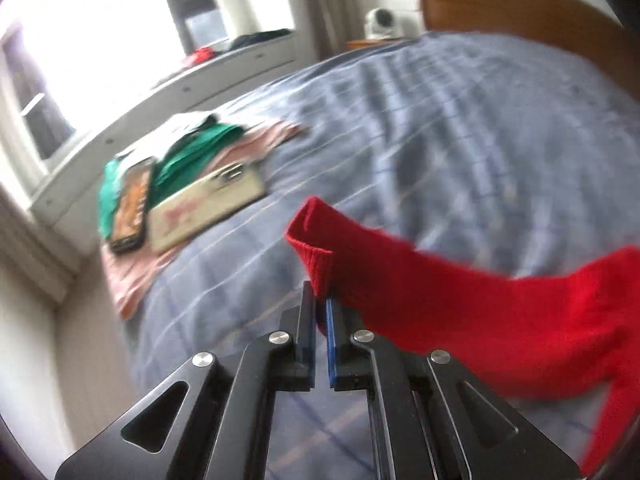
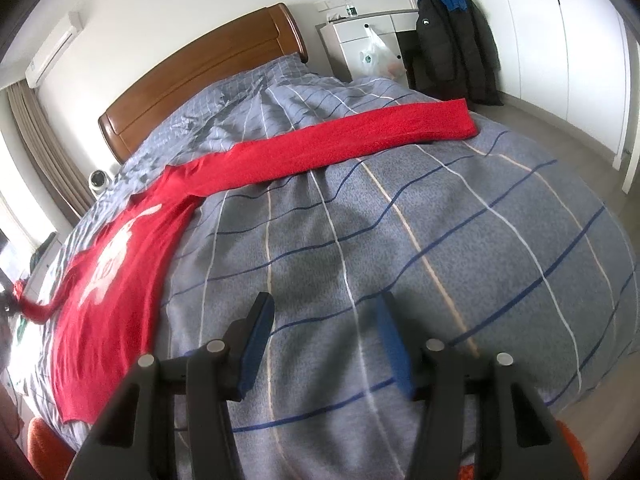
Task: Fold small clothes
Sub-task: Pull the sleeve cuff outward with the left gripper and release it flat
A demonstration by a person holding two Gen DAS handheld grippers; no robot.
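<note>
So the left gripper [image 1: 321, 300] is pinching the ribbed cuff [image 1: 310, 236] of the red knit sweater [image 2: 116, 264], lifting that sleeve up off the bed with the grey checked duvet [image 2: 360, 240]. The right gripper [image 2: 324, 340] is hanging spread wide over bare duvet, holding nothing. I'd say carry the cuff flat across the chest, keeping it taut, while the other long sleeve [image 2: 360, 136] is lying stretched out.

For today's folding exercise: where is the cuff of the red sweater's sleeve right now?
In the left wrist view, the cuff is pinched in the left tool, lifted above the bed cover, right of the phones.
</note>
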